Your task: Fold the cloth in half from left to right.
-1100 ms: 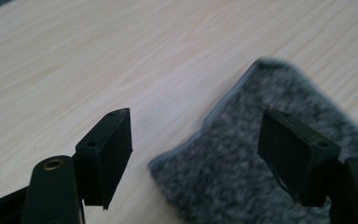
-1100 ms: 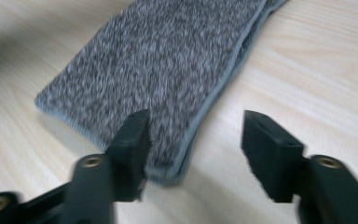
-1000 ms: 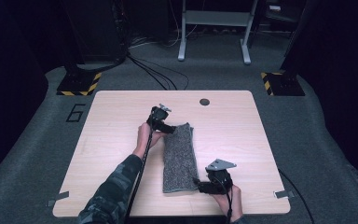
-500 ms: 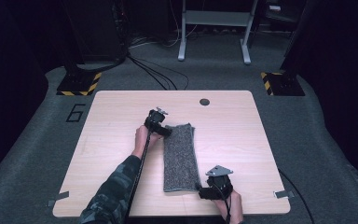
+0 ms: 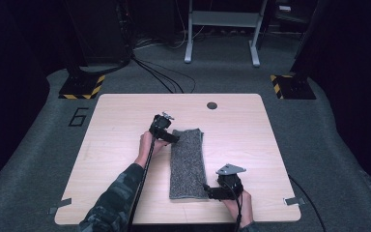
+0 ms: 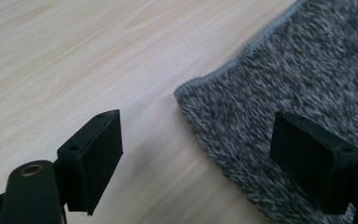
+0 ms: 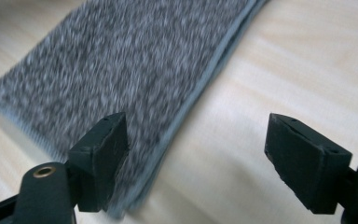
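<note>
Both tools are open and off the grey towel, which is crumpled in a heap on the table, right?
Not quite. The grey towel is not crumpled: it lies flat on the table, folded into a long strip, as the high view shows. The left tool and right tool are open, their jaws having just been opening, clamping nothing.

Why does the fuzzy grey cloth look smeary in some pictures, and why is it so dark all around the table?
In the right gripper view the grey cloth is smeared by blur, strongest near its edge; in the left gripper view the cloth is a little soft too, while the open black jaws look sharper. In the high view the table is evenly lit, the room around it falls into darkness, and the picture is grainy.
</note>
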